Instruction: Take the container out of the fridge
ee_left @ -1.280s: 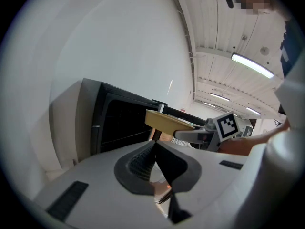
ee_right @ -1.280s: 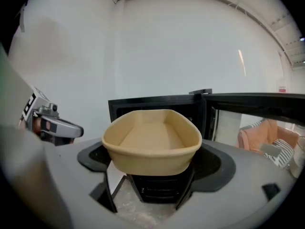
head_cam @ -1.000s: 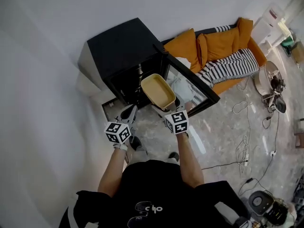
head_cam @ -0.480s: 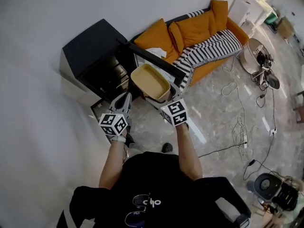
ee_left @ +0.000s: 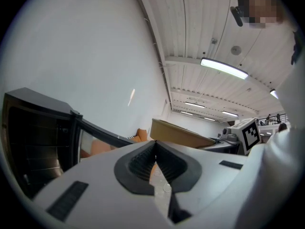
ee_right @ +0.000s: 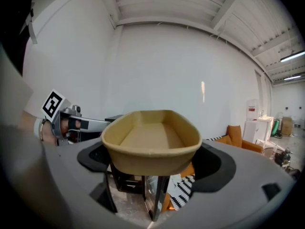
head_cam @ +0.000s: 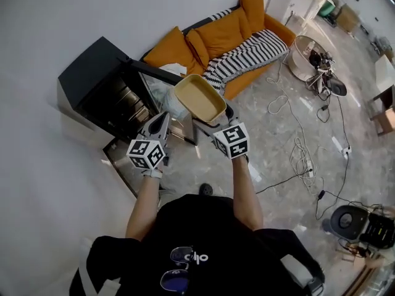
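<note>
The right gripper (head_cam: pixel 221 117) clamps the near end of the tan container (head_cam: pixel 199 97), which sits in the air at the frame's centre, outside the open black fridge (head_cam: pixel 92 79) at upper left. The left gripper (head_cam: pixel 162 121) has its jaws together, empty.

Bright, even indoor light from ceiling strip lamps (ee_left: pixel 224 68) above and ahead of the left gripper (ee_left: pixel 155 149). Both gripper views bow strongly, with dark vignetted corners; head view sharp, shadows faint.
</note>
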Motion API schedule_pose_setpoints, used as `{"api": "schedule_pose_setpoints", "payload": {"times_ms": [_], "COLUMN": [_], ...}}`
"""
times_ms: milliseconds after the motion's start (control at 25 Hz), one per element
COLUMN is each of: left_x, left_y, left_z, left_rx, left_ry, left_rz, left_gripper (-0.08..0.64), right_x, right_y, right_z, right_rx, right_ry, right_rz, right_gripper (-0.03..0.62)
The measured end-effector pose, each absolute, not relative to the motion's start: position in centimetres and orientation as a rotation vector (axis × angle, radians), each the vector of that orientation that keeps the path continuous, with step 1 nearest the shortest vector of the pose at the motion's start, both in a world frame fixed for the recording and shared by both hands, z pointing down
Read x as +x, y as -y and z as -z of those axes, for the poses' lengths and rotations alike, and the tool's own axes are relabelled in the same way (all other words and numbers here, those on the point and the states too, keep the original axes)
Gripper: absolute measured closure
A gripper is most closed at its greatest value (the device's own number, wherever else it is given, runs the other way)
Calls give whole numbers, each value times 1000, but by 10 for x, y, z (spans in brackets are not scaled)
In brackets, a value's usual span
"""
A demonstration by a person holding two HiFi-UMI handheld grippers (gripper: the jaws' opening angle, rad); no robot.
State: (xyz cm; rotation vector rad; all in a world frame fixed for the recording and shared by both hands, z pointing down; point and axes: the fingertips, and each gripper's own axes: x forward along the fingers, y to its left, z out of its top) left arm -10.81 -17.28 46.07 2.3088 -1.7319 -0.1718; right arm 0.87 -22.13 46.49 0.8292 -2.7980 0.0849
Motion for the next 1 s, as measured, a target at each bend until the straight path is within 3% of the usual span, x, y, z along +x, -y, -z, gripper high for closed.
{"api": "schedule_pose_setpoints", "payload": {"times_ms": [560,1000], "left_x": [36,93], "left_y": [208,214], "left_z": [-454,-458], "left_rx": [2523,2582], "left_ry": [1462,1324], "left_rz": [101,83], "left_gripper": [554,554], "right_x": [190,261], "right_y": [235,232], "right_z": [-490,-502], "right_rx": [1248,1431], "right_ry": [2656,2562], "right_rz": [-239,-299], "right_gripper": [74,74]}}
